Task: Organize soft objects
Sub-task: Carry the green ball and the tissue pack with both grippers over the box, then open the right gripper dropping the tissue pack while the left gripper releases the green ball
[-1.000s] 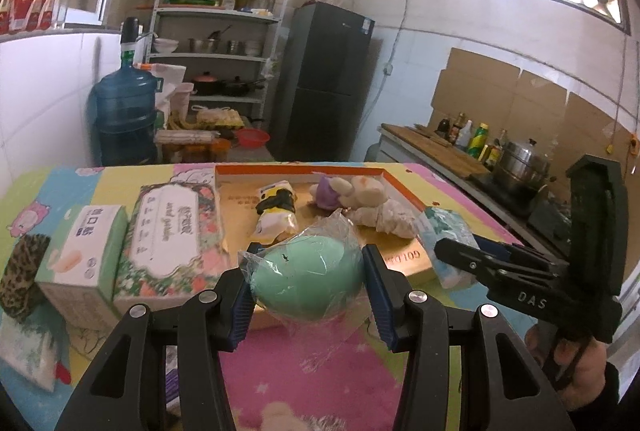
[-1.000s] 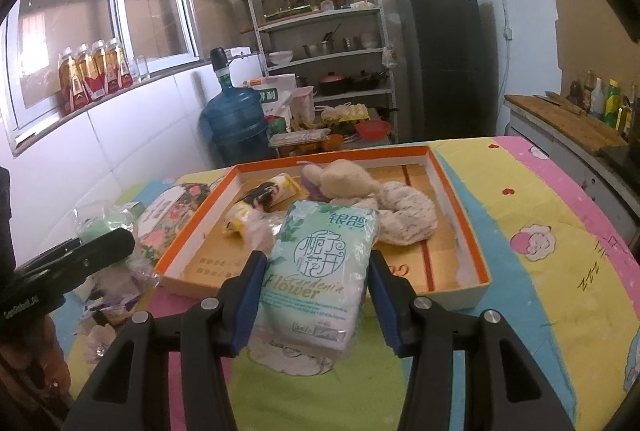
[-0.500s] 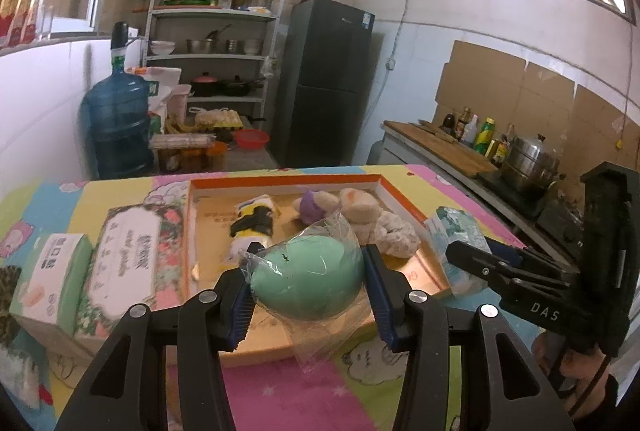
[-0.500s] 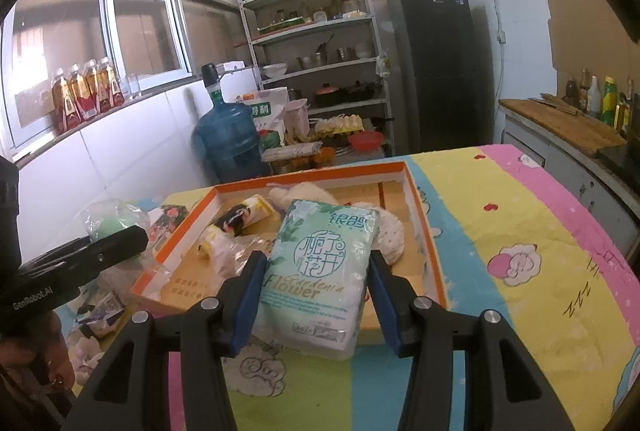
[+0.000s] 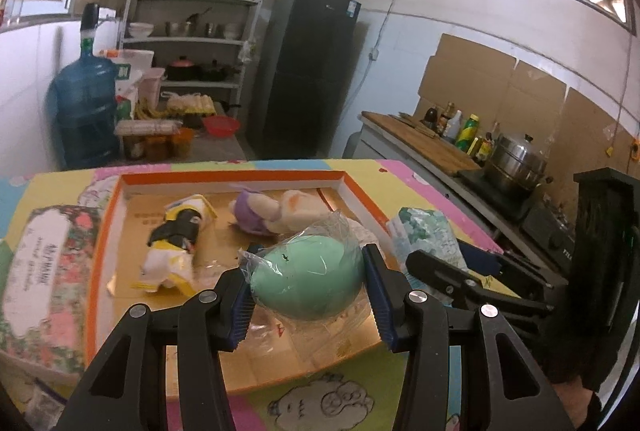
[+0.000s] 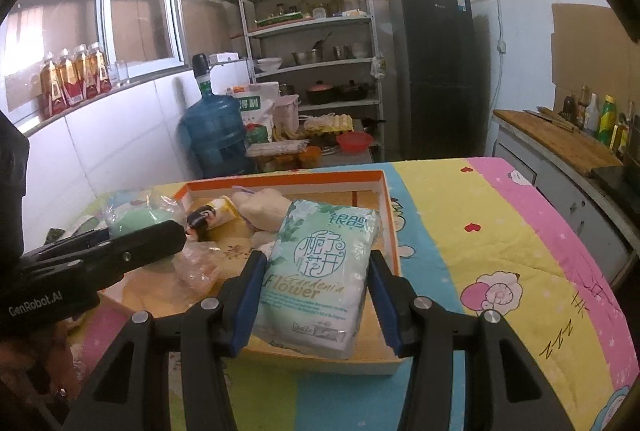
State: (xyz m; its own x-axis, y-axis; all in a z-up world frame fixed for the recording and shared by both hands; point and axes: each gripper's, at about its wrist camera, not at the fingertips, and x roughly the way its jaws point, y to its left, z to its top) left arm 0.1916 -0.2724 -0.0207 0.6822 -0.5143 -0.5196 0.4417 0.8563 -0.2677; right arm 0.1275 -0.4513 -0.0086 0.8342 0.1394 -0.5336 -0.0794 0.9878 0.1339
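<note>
My left gripper (image 5: 308,285) is shut on a mint-green soft egg-shaped toy in a clear plastic bag (image 5: 308,281), held above the near part of the orange-rimmed tray (image 5: 94,263). My right gripper (image 6: 318,281) is shut on a soft tissue pack printed "Flower" (image 6: 320,271), held over the tray's near right corner (image 6: 394,231). In the tray lie a yellow, black and white plush (image 5: 178,243) and a purple and cream plush (image 5: 272,217). The right gripper and its tissue pack (image 5: 424,235) show at the right of the left wrist view.
A floral tissue box (image 5: 40,279) lies left of the tray on the cartoon-print cloth (image 6: 500,251). A blue water jug (image 6: 216,139), metal shelves (image 6: 316,63) and a black fridge (image 6: 436,71) stand behind the table. A counter with bottles and a pot (image 5: 516,163) runs along the right.
Both grippers have moved forward over the tray with their loads; the left one also shifted right, so the white tissue box and leopard-print item have left its view.
</note>
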